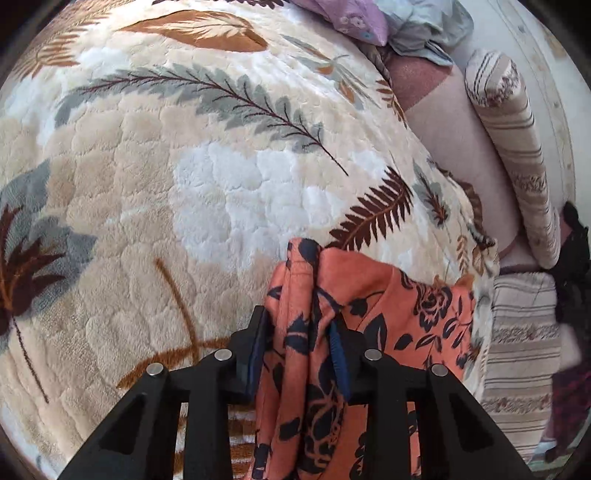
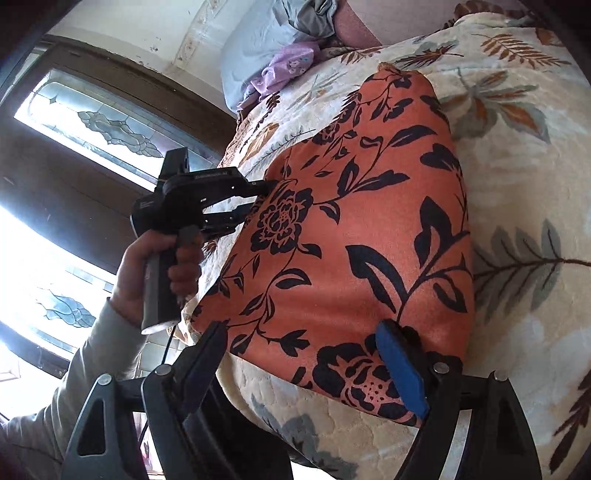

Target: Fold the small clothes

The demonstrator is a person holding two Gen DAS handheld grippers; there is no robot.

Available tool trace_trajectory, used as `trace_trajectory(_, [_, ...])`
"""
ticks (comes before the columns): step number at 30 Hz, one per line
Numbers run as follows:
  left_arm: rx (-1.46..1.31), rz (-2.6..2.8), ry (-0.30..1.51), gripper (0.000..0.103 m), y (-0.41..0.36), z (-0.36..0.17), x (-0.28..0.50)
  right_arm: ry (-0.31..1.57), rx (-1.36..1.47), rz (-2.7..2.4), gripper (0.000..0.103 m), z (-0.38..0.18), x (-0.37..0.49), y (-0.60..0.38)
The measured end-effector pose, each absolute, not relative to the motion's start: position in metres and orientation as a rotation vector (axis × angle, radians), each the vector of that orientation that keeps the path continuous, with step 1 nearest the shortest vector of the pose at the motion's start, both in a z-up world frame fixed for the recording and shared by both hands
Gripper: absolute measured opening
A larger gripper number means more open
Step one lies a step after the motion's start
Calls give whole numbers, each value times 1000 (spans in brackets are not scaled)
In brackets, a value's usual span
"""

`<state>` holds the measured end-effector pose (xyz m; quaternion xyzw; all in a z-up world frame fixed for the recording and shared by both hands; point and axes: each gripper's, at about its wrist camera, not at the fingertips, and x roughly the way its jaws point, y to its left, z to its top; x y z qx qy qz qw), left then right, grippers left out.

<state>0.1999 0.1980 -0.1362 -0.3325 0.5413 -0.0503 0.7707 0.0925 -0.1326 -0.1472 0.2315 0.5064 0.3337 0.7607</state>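
An orange garment with a dark floral print [image 2: 362, 229] lies spread flat on a cream plush blanket [image 2: 524, 184]. In the right wrist view my left gripper [image 2: 258, 199], held by a hand [image 2: 129, 280], pinches the garment's left edge. Up close, my left gripper [image 1: 297, 350] has a bunched fold of the orange garment [image 1: 369, 295] pressed between its pads. My right gripper [image 2: 306, 354] stands wide open at the garment's near edge. Its blue pad [image 2: 400, 373] rests over the cloth and the other finger sits just off the hem.
The blanket [image 1: 184, 166] covers a bed. A striped bolster [image 1: 517, 147] and a striped cushion [image 1: 517, 350] lie at its right side. A purple cloth [image 1: 351, 18] and a pale blue cloth [image 1: 424, 29] are piled at the far end. A patterned glass window [image 2: 92, 122] stands beyond the bed.
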Motion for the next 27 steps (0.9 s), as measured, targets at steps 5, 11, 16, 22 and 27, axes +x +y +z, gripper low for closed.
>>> trace_trajectory(5, [-660, -69, 1097, 45, 194, -120, 174, 1091, 512, 738, 85, -152, 90, -136])
trace_trajectory(11, [-440, -44, 1017, 62, 169, -88, 121, 1103, 520, 722, 85, -149, 92, -138])
trace_trajectory(16, [-305, -9, 1052, 62, 152, -105, 98, 1094, 511, 718, 85, -148, 89, -136])
trace_trajectory(22, [-292, 15, 986, 62, 145, -84, 77, 1103, 515, 714, 85, -148, 90, -137])
trace_trajectory(27, [-254, 6, 1008, 62, 135, -91, 64, 1098, 522, 711, 85, -149, 91, -137])
